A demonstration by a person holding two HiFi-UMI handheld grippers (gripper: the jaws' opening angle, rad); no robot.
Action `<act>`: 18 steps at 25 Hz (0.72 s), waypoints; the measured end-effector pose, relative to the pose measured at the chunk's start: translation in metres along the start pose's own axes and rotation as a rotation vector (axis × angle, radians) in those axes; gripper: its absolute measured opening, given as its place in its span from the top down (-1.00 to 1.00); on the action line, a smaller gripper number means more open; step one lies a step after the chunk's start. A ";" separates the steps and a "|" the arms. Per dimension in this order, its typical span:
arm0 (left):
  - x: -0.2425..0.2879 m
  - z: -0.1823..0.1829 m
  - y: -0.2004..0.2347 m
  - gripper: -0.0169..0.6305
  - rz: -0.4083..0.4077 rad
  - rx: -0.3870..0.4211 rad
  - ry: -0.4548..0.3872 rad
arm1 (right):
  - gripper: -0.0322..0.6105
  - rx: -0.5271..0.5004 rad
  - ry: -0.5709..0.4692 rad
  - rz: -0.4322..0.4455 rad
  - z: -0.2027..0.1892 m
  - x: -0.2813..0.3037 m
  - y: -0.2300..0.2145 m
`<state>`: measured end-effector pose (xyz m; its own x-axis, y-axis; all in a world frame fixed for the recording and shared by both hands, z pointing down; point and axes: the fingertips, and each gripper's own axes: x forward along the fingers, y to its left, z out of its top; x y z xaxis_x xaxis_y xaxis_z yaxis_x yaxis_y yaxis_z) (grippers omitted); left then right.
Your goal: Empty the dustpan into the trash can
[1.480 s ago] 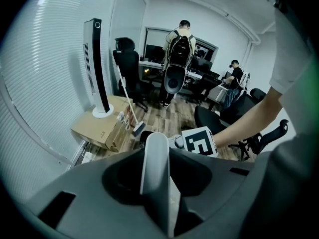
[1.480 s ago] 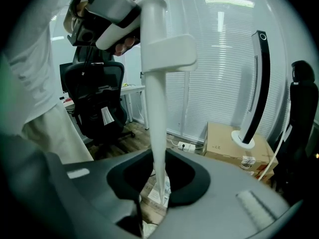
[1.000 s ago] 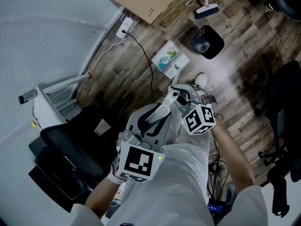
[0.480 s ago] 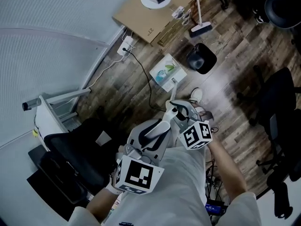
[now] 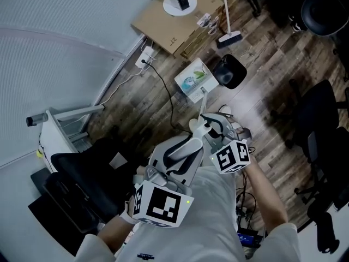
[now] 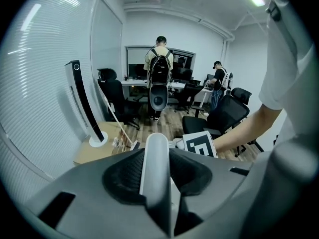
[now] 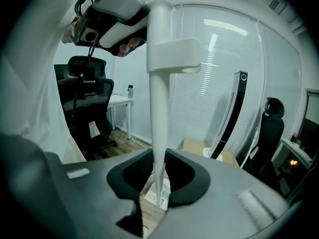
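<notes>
Two grips on the white dustpan handle (image 7: 159, 83): left claw (image 6: 156, 156), right claw (image 7: 160, 171), both clenched; trash can (image 5: 229, 71) beyond.

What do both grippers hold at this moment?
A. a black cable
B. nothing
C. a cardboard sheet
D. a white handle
D: in each gripper view, the jaws of the left gripper and the right gripper are closed on the white handle.

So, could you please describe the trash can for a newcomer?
Find the cardboard sheet on the wood floor by the wall. Near its corner the trash can stands next to a white box and a broom head. It is the only round, black thing there.
</notes>
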<state>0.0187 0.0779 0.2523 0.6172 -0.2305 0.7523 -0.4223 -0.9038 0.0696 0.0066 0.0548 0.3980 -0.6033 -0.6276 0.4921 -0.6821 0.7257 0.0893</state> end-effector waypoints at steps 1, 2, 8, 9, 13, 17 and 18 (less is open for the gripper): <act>-0.001 0.004 -0.002 0.55 -0.001 0.010 -0.005 | 0.63 -0.004 -0.003 -0.008 0.002 -0.003 -0.003; -0.002 0.008 -0.005 0.55 -0.002 0.020 -0.009 | 0.63 -0.005 -0.006 -0.016 0.003 -0.007 -0.005; -0.009 0.026 -0.013 0.56 -0.005 0.043 -0.026 | 0.63 -0.006 -0.026 -0.060 0.013 -0.025 -0.016; -0.010 0.028 -0.013 0.55 -0.005 0.046 -0.031 | 0.63 -0.008 -0.027 -0.065 0.015 -0.027 -0.018; -0.012 0.037 -0.016 0.56 -0.010 0.068 -0.045 | 0.63 -0.016 -0.026 -0.084 0.020 -0.034 -0.025; -0.011 0.045 -0.021 0.56 -0.019 0.085 -0.063 | 0.63 -0.022 -0.020 -0.111 0.020 -0.042 -0.033; -0.010 0.047 -0.023 0.55 -0.022 0.088 -0.068 | 0.63 -0.024 -0.018 -0.118 0.020 -0.045 -0.036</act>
<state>0.0533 0.0840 0.2121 0.6708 -0.2311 0.7047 -0.3496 -0.9366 0.0256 0.0499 0.0517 0.3558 -0.5271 -0.7139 0.4611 -0.7390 0.6529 0.1661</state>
